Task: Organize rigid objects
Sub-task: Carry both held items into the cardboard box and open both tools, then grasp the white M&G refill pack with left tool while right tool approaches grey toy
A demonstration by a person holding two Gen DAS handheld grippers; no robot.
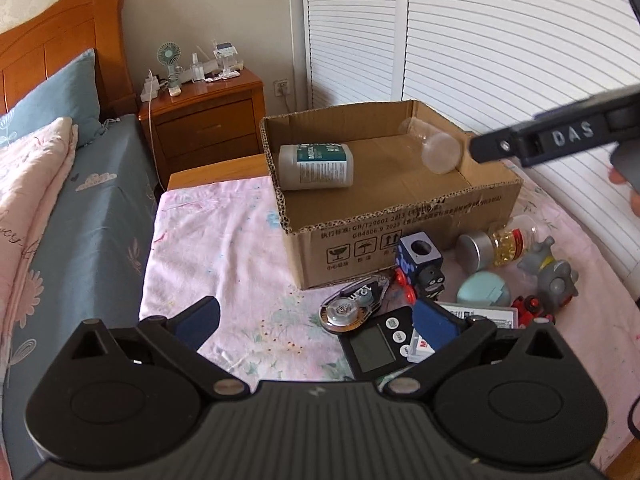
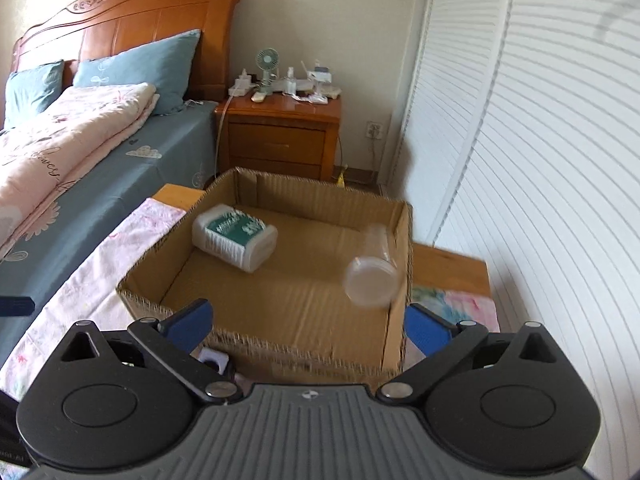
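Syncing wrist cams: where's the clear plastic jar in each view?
Left wrist: clear plastic jar lies on its side in the far right corner of the cardboard box, upper right of centre.
Right wrist: the jar is blurred, against the box's right wall, right of centre.
Shared landmark: the white bottle with the green label, lying at the box's left side in both views.

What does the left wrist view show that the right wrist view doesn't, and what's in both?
Only the left wrist view shows the loose things in front of the cardboard box: tape dispenser, pocket scale, capsule jar, grey toy. Only the right wrist view shows the second blue pillow. Both show the box holding the white bottle and the clear cup, plus the nightstand.
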